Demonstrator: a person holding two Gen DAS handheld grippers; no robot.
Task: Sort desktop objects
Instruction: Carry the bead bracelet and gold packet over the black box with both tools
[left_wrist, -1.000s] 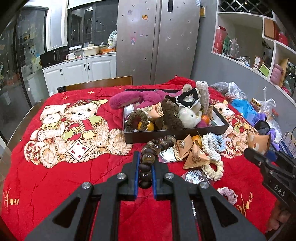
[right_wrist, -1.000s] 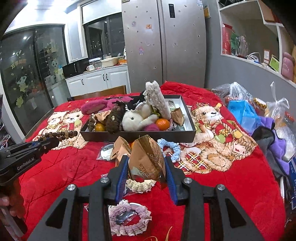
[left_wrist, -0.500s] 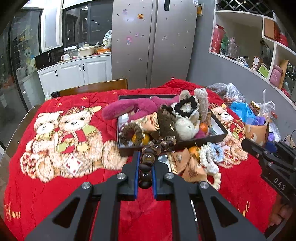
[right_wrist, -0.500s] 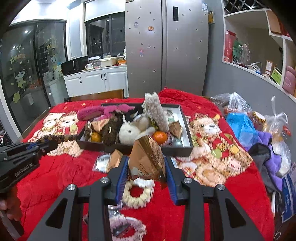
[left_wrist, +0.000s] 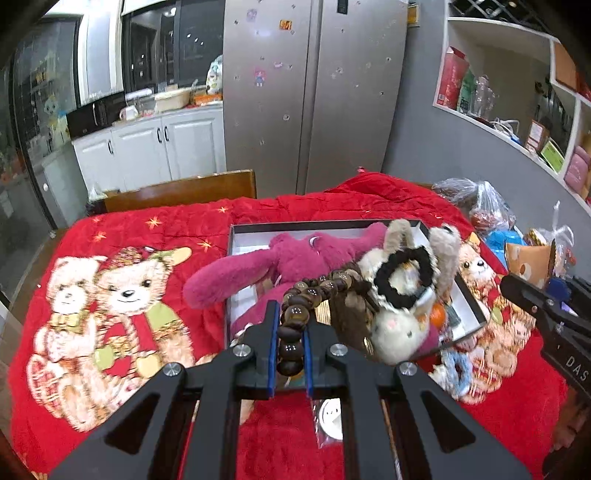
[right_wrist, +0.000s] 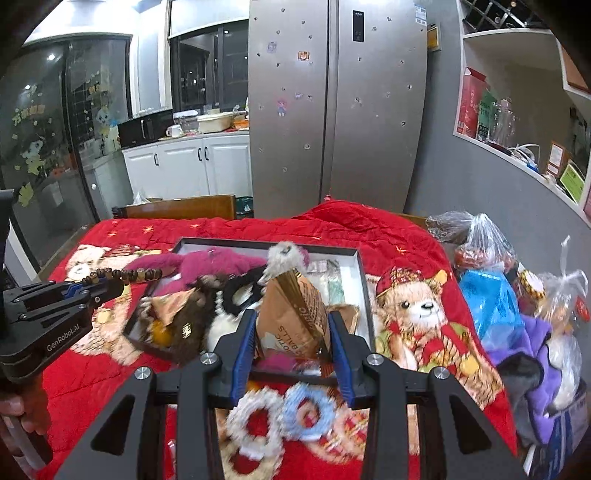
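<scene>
Left wrist view: the left tongs (left_wrist: 290, 345), clamped tight on a brown bead bracelet (left_wrist: 314, 295), have advanced from the open red cloth to the near rim of the black box (left_wrist: 476, 314). Right tongs (right_wrist: 291, 345), part-closed on a brown snack packet (right_wrist: 295, 317), have likewise closed in over it. Judgement: both items are nearly positioned for release into the box.

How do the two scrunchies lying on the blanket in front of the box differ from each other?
In the right wrist view, the left scrunchie is whitish, while the right scrunchie is pale blue. The whitish one looks slightly bigger and sits nearer the camera. Both are ruffled rings lying flat, side by side, on the red blanket.
</scene>
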